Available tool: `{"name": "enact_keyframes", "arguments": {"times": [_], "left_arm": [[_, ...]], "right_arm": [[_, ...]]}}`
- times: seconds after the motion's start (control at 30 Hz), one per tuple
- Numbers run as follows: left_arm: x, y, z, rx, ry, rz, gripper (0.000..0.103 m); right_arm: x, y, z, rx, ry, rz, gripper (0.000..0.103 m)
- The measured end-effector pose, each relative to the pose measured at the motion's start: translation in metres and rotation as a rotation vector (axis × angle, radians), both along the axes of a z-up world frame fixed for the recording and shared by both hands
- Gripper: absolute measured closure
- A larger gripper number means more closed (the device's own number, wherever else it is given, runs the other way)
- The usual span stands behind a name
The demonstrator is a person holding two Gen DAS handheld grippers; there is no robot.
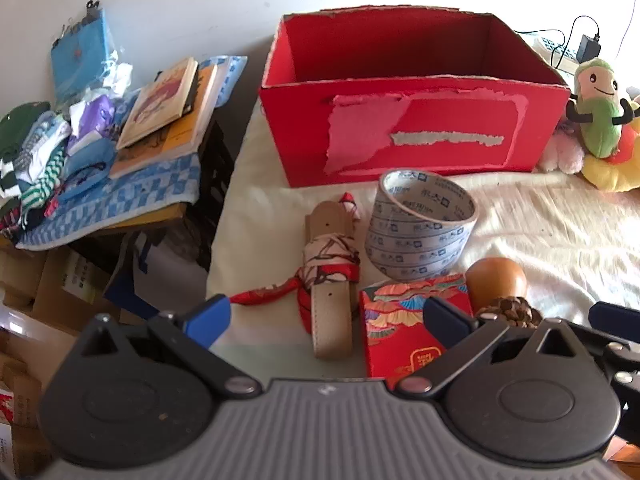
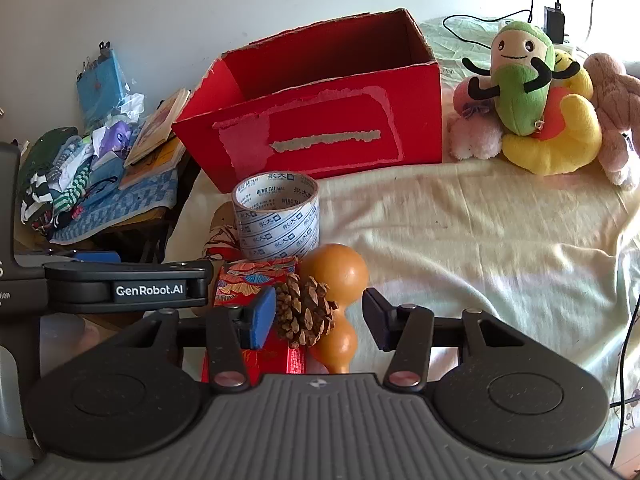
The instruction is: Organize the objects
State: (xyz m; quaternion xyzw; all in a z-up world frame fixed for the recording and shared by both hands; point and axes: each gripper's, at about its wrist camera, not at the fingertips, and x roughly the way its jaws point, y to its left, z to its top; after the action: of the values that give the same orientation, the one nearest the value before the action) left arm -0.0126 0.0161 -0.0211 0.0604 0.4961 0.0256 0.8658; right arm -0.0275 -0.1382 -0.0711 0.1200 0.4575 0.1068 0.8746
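Note:
A torn red cardboard box (image 1: pixel 412 92) (image 2: pixel 320 128) stands open on the cream sheet. In front of it lie a tape roll (image 1: pixel 420 228) (image 2: pixel 278 220), a tan belt wrapped in a red patterned scarf (image 1: pixel 332 280), a red patterned packet (image 1: pixel 400 332) (image 2: pixel 256 276), a brown gourd (image 1: pixel 496 280) (image 2: pixel 340 276) and a pine cone (image 1: pixel 508 314) (image 2: pixel 304 312). My left gripper (image 1: pixel 328 320) is wide open, with the belt's near end between its fingers, untouched. My right gripper (image 2: pixel 320 318) is open around the pine cone and the gourd's narrow end.
Plush toys (image 2: pixel 532 108) (image 1: pixel 600 120) sit right of the box, with a charger and cable (image 2: pixel 554 20) behind them. At the left, a low table (image 1: pixel 120 184) holds books, folded clothes and a blue checked cloth. Cardboard boxes (image 1: pixel 48 292) lie below it.

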Motion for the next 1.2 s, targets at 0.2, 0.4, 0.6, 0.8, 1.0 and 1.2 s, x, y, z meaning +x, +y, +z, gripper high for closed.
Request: {"name": "enact_keyframes", "arguments": {"times": [0.2, 0.4, 0.6, 0.8, 1.0, 1.2], "left_arm": [[0.001, -0.003, 0.0, 0.01, -0.003, -0.008, 0.001], [0.002, -0.006, 0.0, 0.007, 0.002, -0.021, 0.001], [0.002, -0.007, 0.001, -0.01, -0.001, -0.041, 0.001], [0.003, -0.006, 0.007, -0.114, 0.052, -0.125, 0.001], [-0.012, 0.011, 0.052, -0.351, -0.022, -0.3, 0.001], [-0.018, 0.021, 0.136, -0.573, -0.191, -0.486, 0.001]], "right_arm": [[-0.001, -0.002, -0.001, 0.016, 0.004, 0.0, 0.051], [0.0, -0.003, -0.001, 0.023, 0.006, 0.003, 0.054], [0.002, -0.004, -0.003, 0.038, 0.009, 0.002, 0.054], [0.004, -0.014, 0.001, 0.049, -0.008, 0.002, 0.054], [0.0, -0.071, 0.022, 0.056, -0.047, -0.04, 0.054], [-0.049, -0.165, 0.07, 0.003, -0.093, -0.217, 0.054]]}}
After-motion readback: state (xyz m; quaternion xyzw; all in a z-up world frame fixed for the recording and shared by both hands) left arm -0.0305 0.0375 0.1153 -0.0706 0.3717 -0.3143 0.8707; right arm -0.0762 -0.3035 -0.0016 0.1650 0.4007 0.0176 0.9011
